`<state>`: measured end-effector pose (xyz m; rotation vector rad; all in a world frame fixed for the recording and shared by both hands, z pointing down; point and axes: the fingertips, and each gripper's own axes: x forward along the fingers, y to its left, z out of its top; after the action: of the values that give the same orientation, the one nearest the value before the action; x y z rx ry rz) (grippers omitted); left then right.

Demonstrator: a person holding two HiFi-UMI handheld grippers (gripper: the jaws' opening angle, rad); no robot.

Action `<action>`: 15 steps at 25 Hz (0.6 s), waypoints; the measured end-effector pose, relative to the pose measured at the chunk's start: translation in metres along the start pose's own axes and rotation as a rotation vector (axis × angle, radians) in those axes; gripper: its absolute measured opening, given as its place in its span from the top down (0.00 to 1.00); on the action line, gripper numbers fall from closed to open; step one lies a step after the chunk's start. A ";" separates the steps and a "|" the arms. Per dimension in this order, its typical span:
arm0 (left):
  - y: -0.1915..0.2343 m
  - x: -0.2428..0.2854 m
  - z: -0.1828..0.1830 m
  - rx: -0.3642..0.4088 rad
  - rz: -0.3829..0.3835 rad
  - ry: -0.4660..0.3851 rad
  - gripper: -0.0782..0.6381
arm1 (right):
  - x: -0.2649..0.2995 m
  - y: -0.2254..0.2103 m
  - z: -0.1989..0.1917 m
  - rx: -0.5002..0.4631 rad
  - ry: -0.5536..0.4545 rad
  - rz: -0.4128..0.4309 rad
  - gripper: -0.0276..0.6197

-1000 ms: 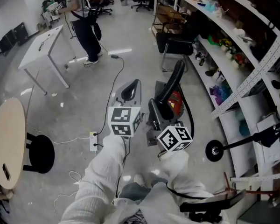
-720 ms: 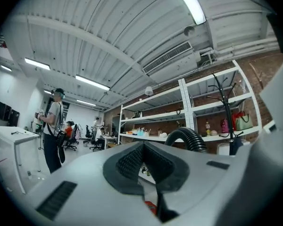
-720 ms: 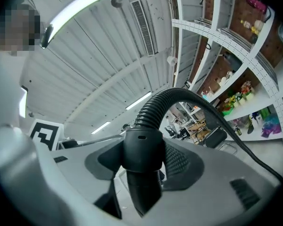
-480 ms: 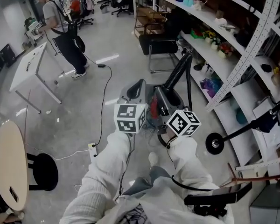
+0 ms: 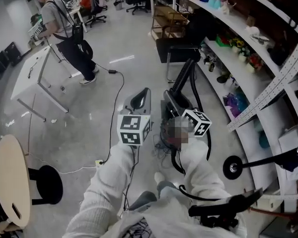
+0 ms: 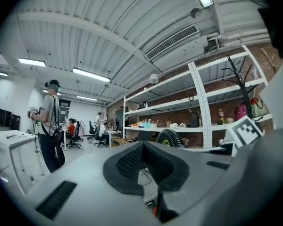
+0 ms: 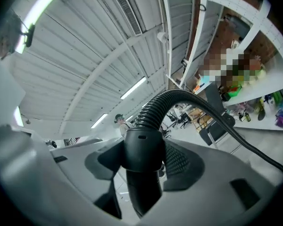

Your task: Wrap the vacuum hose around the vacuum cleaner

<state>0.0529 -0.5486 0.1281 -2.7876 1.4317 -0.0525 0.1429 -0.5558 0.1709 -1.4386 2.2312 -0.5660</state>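
The grey left gripper (image 6: 144, 161) holds its jaws apart with nothing between them. At its three o'clock, the right gripper (image 7: 144, 166) has its jaws clamped on the black ribbed vacuum hose (image 7: 155, 105), which arcs toward one o'clock. The dark vacuum cleaner (image 5: 170, 104) stands on the floor (image 5: 89, 108) between the two grippers.

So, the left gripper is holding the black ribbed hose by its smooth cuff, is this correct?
Not the left one. It is the right gripper that holds the black ribbed hose by its smooth cuff. The right gripper view shows its pads closed on both sides of the cuff. In the left gripper view, the left gripper has nothing between its jaws.
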 end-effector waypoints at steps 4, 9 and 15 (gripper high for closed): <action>0.049 0.020 -0.010 0.012 0.077 0.007 0.89 | 0.068 -0.010 -0.048 0.040 0.132 0.078 0.59; 0.110 -0.010 -0.026 -0.024 0.204 0.044 0.89 | 0.111 0.034 -0.143 0.135 0.341 0.207 0.59; 0.152 -0.105 -0.038 -0.051 0.308 0.069 0.89 | 0.079 0.143 -0.270 0.202 0.611 0.324 0.59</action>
<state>-0.1329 -0.5509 0.1598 -2.5903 1.8851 -0.1121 -0.1421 -0.5446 0.3062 -0.8432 2.6846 -1.1984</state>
